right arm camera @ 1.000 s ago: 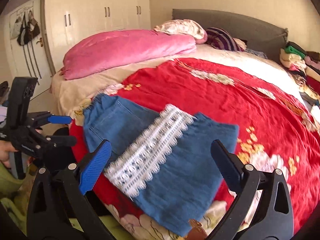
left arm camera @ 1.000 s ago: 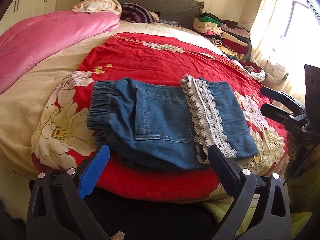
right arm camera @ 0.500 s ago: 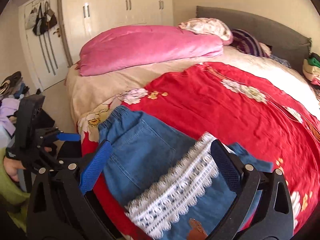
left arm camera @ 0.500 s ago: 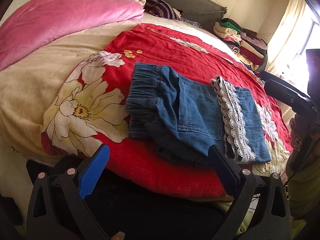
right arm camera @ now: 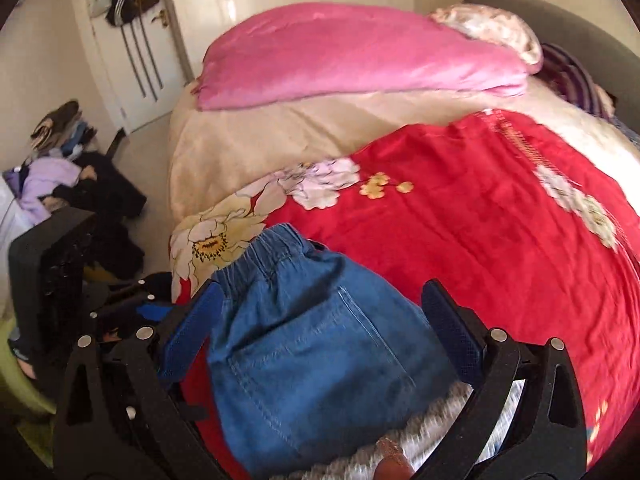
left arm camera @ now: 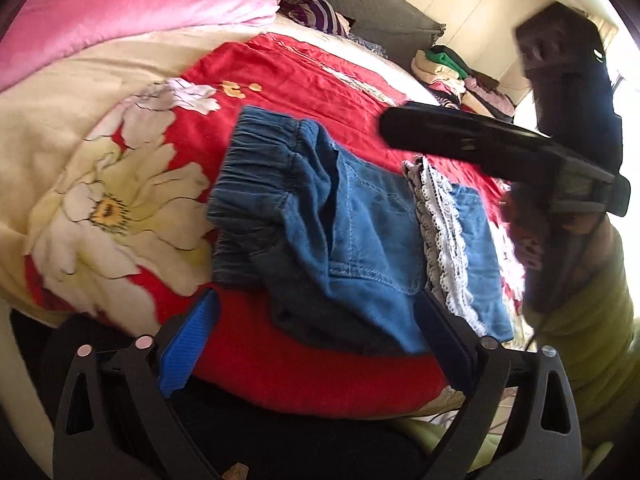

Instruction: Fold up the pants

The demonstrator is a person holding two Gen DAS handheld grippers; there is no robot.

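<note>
Folded blue denim pants (left arm camera: 352,232) with a white lace hem (left arm camera: 444,240) lie on the red flowered bedspread (left arm camera: 304,80) near the bed's front edge. My left gripper (left arm camera: 316,324) is open and empty, just in front of the pants' near edge. My right gripper (right arm camera: 320,320) is open and empty, hovering over the pants (right arm camera: 316,364) near the elastic waistband (right arm camera: 264,256). In the left wrist view the right gripper (left arm camera: 460,136) reaches in from the right above the lace hem.
A pink quilt (right arm camera: 352,52) and pillows (right arm camera: 488,28) lie at the head of the bed. A stack of folded clothes (left arm camera: 452,72) sits at the far right. Clothes (right arm camera: 60,176) lie on the floor by the wardrobe door (right arm camera: 132,40).
Both grippers have swung left along the pants. The right gripper has moved from the lace hem over to the waistband end and closer to the left gripper.
</note>
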